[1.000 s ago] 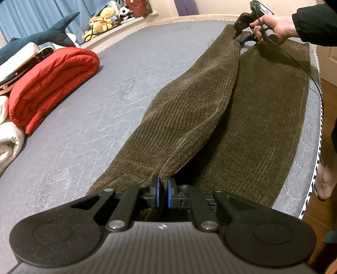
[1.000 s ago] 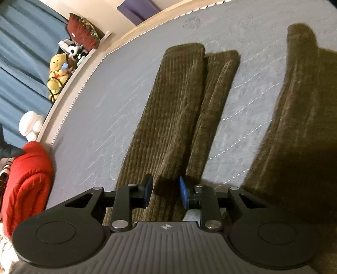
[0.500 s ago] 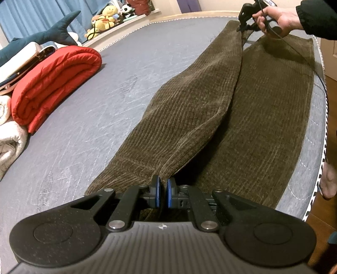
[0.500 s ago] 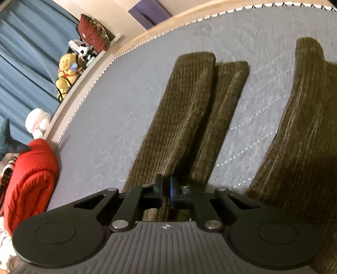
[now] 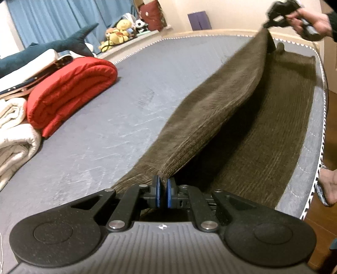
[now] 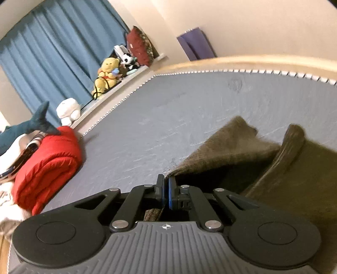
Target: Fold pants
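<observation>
The brown corduroy pants [image 5: 221, 118] lie along the right side of the grey mattress [image 5: 109, 134], close to its piped edge. One leg rests flat on the mattress, while the other leg is raised off it and stretched between the two grippers, sagging slightly in the middle and casting a dark shadow on the flat leg beneath.

The left gripper [image 5: 162, 191] holds the near end of the raised leg: its jaws are clamped on a pinch of the corduroy, with the blue pads pressed against the fabric from both sides. In the left wrist view, the right gripper [image 5: 273, 18] is seen at the far end of the pants, held in the person's right hand [image 5: 311, 20], with the cloth rising to it in a peak. In the right wrist view, the right gripper [image 6: 166, 195] has its jaws clamped on the edge of the fabric, and the cloth falls away to the right of the pads.

To the left of the pants, well apart, a rolled red blanket [image 5: 69, 92] sits on the mattress beside folded white bedding [image 5: 14, 134]. A person's bare foot [image 5: 327, 185] stands on the wooden floor just beyond the mattress edge.
</observation>
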Action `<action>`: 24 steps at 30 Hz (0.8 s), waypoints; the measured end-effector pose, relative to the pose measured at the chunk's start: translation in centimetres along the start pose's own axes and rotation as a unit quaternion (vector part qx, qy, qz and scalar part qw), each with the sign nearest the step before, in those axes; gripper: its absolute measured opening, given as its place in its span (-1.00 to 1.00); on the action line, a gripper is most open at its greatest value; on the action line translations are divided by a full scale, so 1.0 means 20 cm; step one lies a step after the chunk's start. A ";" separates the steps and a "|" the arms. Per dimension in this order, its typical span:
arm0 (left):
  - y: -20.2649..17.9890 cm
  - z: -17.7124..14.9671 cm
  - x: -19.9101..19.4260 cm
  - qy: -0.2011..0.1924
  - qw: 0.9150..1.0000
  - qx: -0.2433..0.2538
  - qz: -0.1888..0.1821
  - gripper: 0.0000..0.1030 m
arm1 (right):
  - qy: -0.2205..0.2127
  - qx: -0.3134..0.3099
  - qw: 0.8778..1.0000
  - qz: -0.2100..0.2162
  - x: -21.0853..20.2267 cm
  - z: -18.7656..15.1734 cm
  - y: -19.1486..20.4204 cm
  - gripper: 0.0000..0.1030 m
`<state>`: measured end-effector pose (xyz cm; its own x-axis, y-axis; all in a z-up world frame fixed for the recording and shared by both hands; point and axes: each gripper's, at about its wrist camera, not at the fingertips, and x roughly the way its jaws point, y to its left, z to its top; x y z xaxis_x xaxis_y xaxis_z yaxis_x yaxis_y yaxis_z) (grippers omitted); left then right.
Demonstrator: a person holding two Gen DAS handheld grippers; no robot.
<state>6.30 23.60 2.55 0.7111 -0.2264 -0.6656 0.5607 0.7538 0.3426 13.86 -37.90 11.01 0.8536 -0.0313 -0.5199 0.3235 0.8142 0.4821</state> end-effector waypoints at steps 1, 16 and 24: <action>0.02 -0.01 -0.03 -0.001 1.000 0.002 0.000 -0.87 | 0.002 -0.001 1.000 -0.003 -0.06 0.00 -0.01 -0.95; -0.09 -0.15 -0.07 0.087 0.983 0.084 -0.135 -0.61 | 0.190 0.033 0.979 -0.063 -0.36 -0.31 -0.55 -0.84; 0.15 0.06 -0.14 -0.024 0.993 -0.084 -0.079 -0.02 | 0.054 0.145 0.986 -0.057 -0.41 -0.08 -0.84 -0.24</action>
<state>6.49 25.77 6.14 0.6413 -0.3769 -0.6683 0.5917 0.7975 0.1180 0.73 -50.30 6.10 0.7618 -0.0374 -0.6467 0.5307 0.6085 0.5899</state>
